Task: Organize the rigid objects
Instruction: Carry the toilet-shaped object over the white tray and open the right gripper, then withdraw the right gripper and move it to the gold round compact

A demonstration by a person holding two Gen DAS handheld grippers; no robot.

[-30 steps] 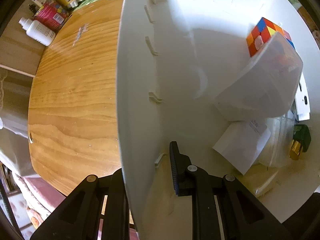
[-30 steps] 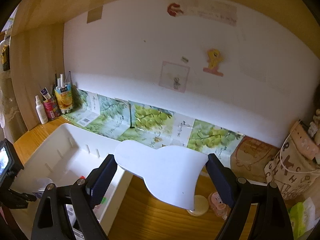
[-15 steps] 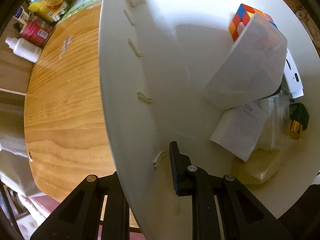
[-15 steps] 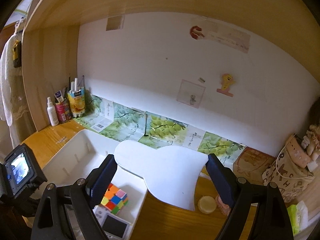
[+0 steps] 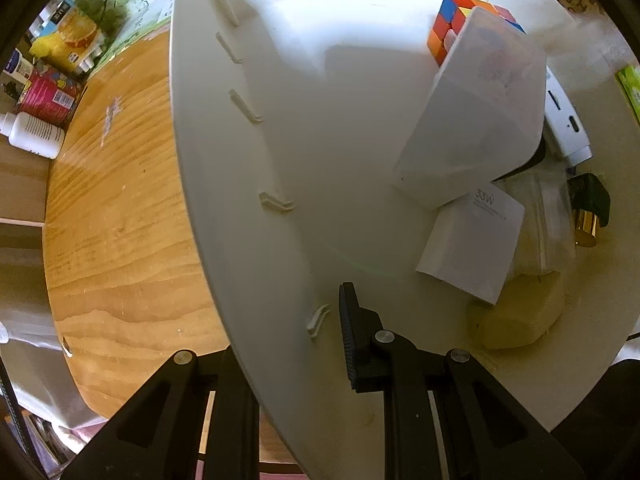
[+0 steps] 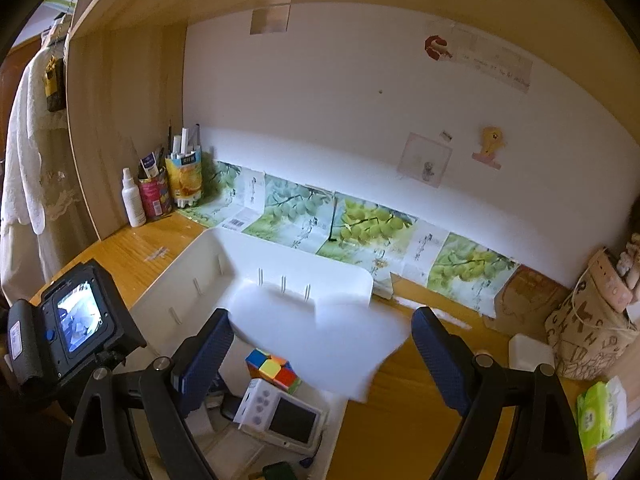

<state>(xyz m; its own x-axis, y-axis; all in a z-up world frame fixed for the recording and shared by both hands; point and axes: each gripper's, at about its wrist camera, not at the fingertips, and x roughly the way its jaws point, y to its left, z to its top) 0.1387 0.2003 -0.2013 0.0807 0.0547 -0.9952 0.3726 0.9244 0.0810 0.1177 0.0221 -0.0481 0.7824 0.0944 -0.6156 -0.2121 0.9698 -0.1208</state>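
Note:
A white plastic bin (image 5: pixel 240 184) stands on the wooden desk. My left gripper (image 5: pixel 292 320) is shut on its near left wall, one finger inside and one outside. Inside lie a colour cube (image 5: pixel 452 24), a translucent white box (image 5: pixel 480 120), a white "33W" box (image 5: pixel 476 240), a white device (image 5: pixel 568 124), a pale yellow lump (image 5: pixel 516 320) and a dark green and gold item (image 5: pixel 588 212). My right gripper (image 6: pixel 320 356) is wide and holds a blurred white flat piece (image 6: pixel 332 344) above the bin (image 6: pixel 208 264), over the cube (image 6: pixel 272 368) and the device (image 6: pixel 284 416).
Bottles and cups (image 6: pixel 160 188) stand in the back left corner. A patterned bag (image 6: pixel 592 328), a small white box (image 6: pixel 530 352) and a green pack (image 6: pixel 600 412) sit on the right. The left gripper's camera body (image 6: pixel 68 328) is at the bin's left.
The right gripper has tilted down and moved over the bin, and the white piece has dropped lower and blurred. The left gripper keeps its hold on the bin wall.

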